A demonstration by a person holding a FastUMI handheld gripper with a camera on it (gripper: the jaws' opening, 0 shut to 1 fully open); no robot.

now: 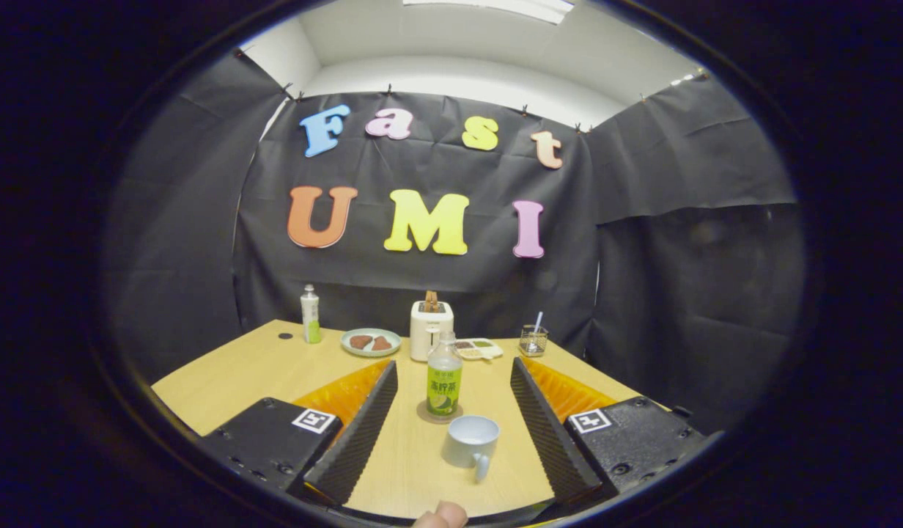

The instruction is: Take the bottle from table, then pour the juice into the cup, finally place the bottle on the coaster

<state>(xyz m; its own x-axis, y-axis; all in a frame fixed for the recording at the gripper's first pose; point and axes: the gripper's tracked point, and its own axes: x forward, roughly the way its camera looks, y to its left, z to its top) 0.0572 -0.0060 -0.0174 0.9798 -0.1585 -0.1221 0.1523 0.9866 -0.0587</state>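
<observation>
Wooden table (239,374) holds my bottle (444,378) on its coaster (422,416) at twelve o'clock; cup (470,441) between my wide-apart gripper (451,389) fingers.

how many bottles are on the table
2. One bottle stands on the coaster between the open gripper fingers, behind the cup. The other bottle stands at the table's far side, beside the plate.

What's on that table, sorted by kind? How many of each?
Bottles: 2 (one on the coaster, one at the back)
Cup: 1
Coaster: 1
Plate: 1
Toaster: 1
Small tray: 1
Glass: 1
Total: 8
</observation>
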